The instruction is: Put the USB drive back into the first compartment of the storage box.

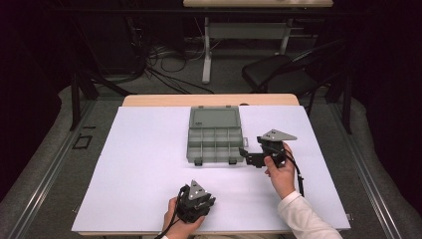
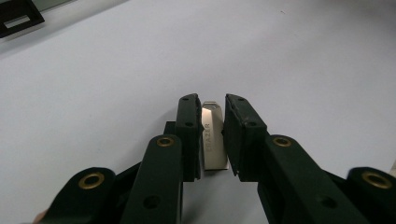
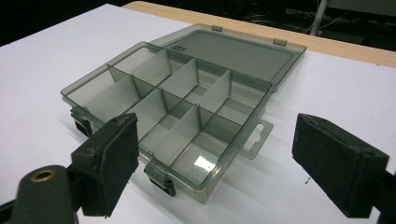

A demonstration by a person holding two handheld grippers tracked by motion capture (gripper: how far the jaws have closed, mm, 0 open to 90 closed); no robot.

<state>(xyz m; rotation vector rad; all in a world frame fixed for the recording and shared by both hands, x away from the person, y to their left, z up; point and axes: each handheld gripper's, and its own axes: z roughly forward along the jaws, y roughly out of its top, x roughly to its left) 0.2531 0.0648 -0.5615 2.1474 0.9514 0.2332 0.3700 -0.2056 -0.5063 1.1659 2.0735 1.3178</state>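
While clamped, metal clip point(image 2: 212, 135) beside organizer box point(image 1: 215, 134).

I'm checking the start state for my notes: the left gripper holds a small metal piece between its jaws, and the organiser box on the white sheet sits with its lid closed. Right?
Not quite. The organiser box is open, its lid folded back flat and the compartments bare, as the right gripper view shows. The rest stands: the left gripper has the small metal piece between its jaws, and the box sits on the white sheet.

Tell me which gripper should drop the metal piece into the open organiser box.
Left. The left gripper has the metal piece between its fingers. The right gripper is open beside the organiser box, holding nothing.
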